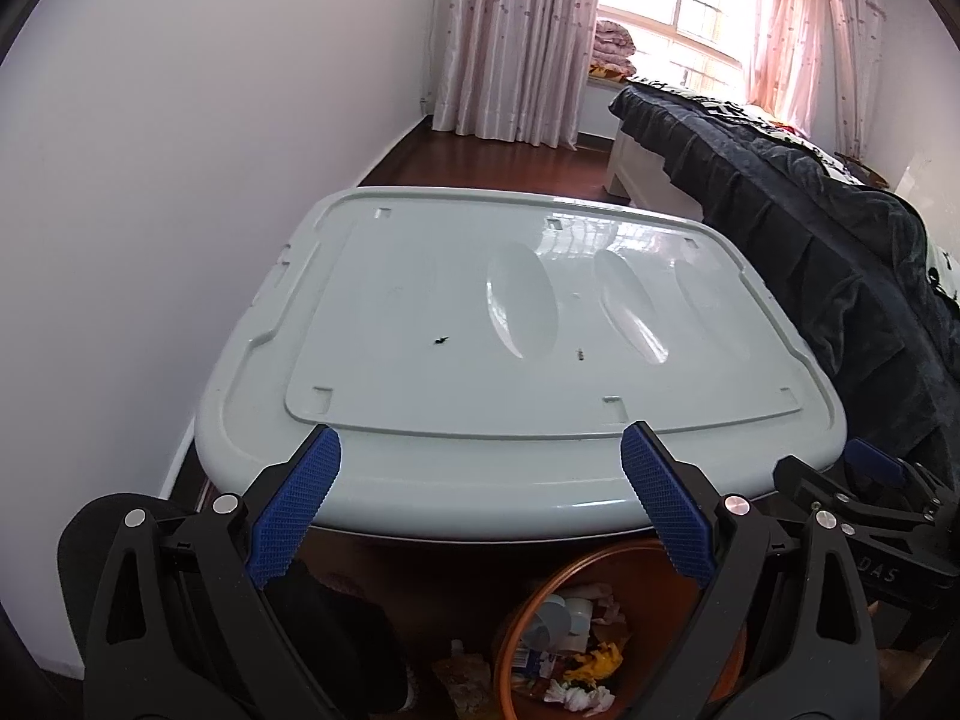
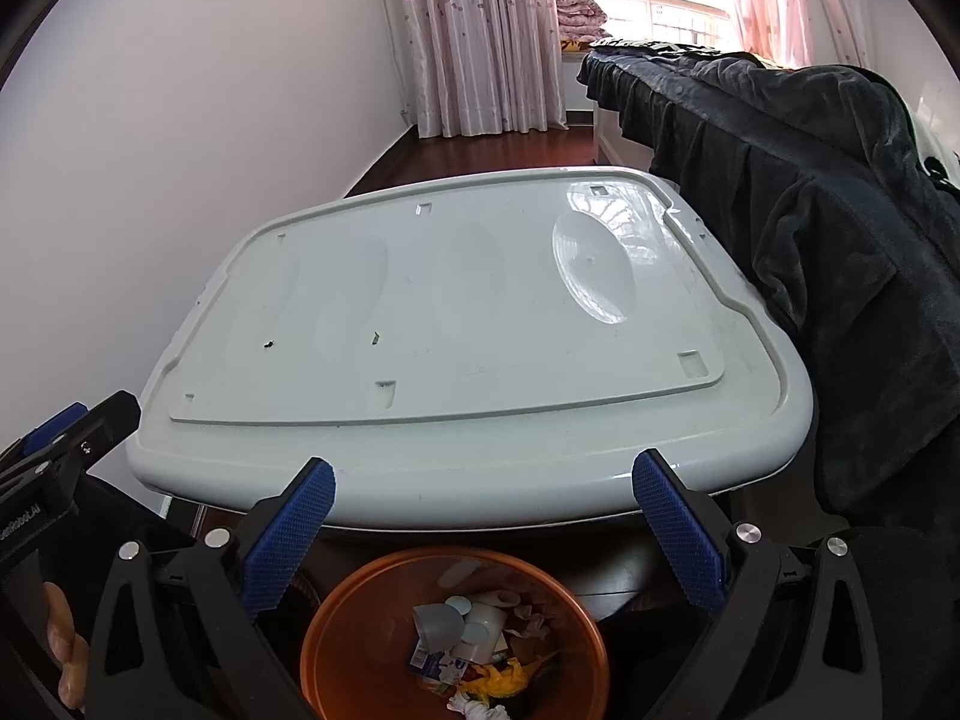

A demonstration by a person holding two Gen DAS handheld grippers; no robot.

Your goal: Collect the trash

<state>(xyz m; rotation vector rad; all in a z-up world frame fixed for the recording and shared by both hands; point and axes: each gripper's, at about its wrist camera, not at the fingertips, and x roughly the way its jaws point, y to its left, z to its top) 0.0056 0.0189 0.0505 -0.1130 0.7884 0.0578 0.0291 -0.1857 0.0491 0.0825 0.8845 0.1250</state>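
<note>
An orange trash bin stands on the floor below the near edge of a pale grey storage-box lid. It holds paper cups, crumpled tissue and a yellow wrapper. It also shows in the left wrist view. Two tiny dark specks lie on the lid. My left gripper is open and empty at the lid's near edge. My right gripper is open and empty above the bin. Each gripper shows at the edge of the other's view.
A bed with a dark blanket runs along the right, close to the lid. A white wall is on the left. Curtains and a window are at the back. Wrappers lie on the floor left of the bin.
</note>
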